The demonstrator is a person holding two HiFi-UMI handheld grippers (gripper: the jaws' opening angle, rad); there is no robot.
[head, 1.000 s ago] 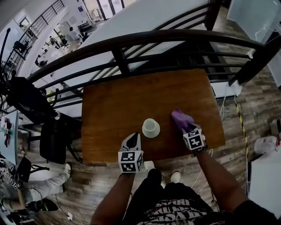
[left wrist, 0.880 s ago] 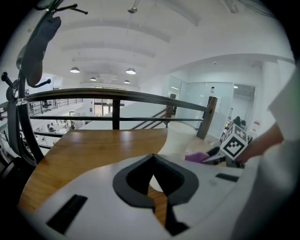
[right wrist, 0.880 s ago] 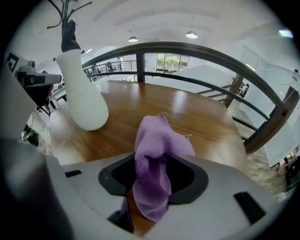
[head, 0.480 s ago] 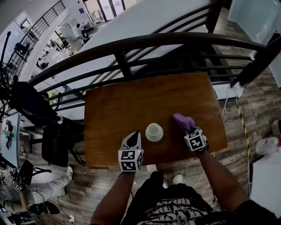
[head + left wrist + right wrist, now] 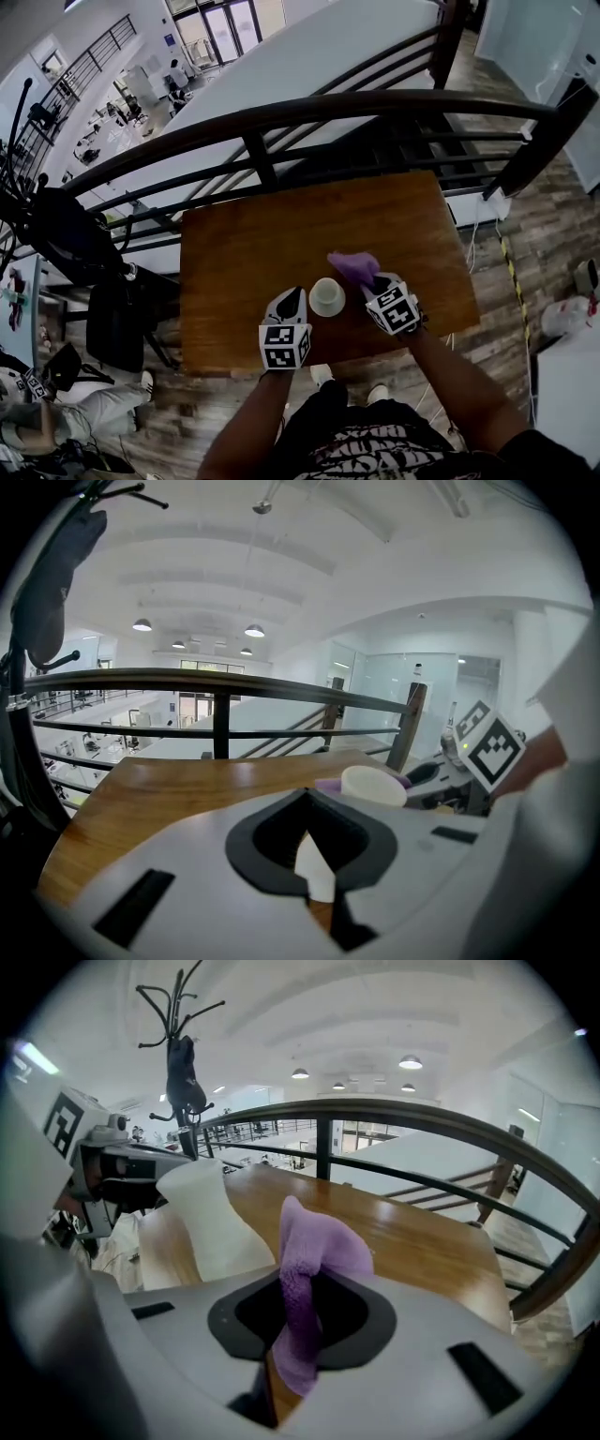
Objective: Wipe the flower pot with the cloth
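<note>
A small white flower pot point(image 5: 327, 296) stands upright near the front edge of the wooden table point(image 5: 253, 239). My right gripper point(image 5: 373, 281) is shut on a purple cloth point(image 5: 352, 266) and holds it off the table, just right of the pot. In the right gripper view the cloth point(image 5: 314, 1251) bulges up out of the jaws, with the pot point(image 5: 211, 1227) close on the left. My left gripper point(image 5: 291, 300) hovers just left of the pot, its fingers drawn to a point with nothing in them. From the left gripper view the pot point(image 5: 373, 785) sits ahead to the right.
A dark metal railing point(image 5: 281, 108) runs along the table's far side, with a drop to a lower floor behind it. A black chair point(image 5: 61, 225) stands left of the table. The person's legs and shoes point(image 5: 321, 375) are at the table's front edge.
My right gripper has closed on the purple cloth, lifted it off the table and carried it left to the pot. The left gripper has edged slightly toward the pot.
</note>
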